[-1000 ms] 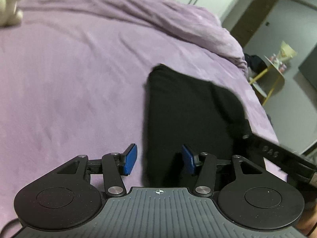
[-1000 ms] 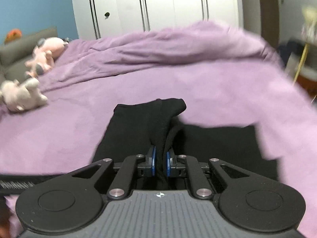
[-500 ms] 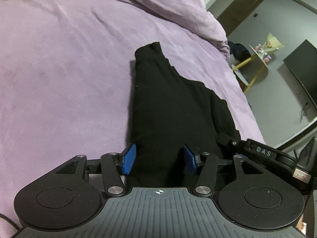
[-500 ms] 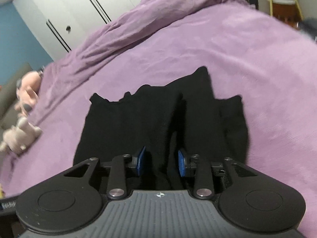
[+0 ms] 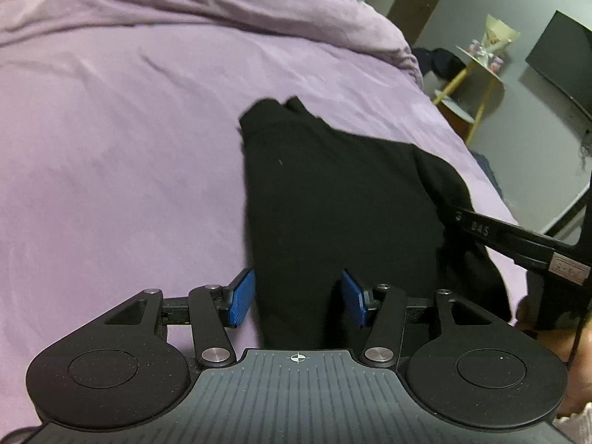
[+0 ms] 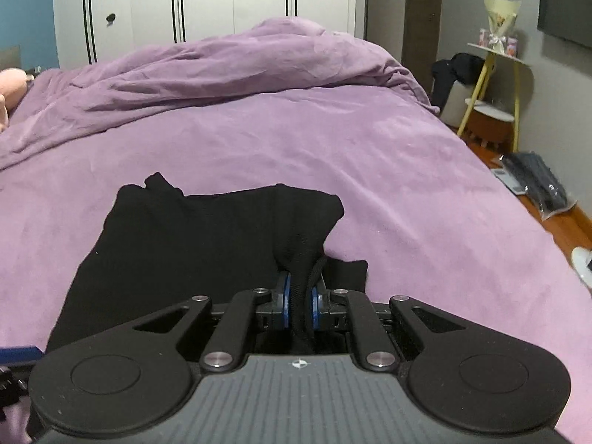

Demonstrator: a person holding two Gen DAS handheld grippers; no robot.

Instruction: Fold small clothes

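A small black garment (image 5: 333,199) lies on the purple bed (image 5: 111,148), partly folded, with a bunched corner at its far end. My left gripper (image 5: 298,298) is open, its blue pads on either side of the garment's near left edge. My right gripper (image 6: 299,299) is shut on a bunched fold of the black garment (image 6: 207,236) at its near right side. The right gripper's body (image 5: 518,244) shows at the right of the left wrist view, over the cloth.
A crumpled purple duvet (image 6: 222,70) lies across the far end of the bed. White wardrobes (image 6: 207,3) stand behind. A yellow side table (image 6: 492,88) and items on the floor (image 6: 536,181) are off the bed's right edge.
My right gripper was open half a second ago and has shut on a fold of the garment. The left gripper stayed open at the garment's near edge and both views tilted up.
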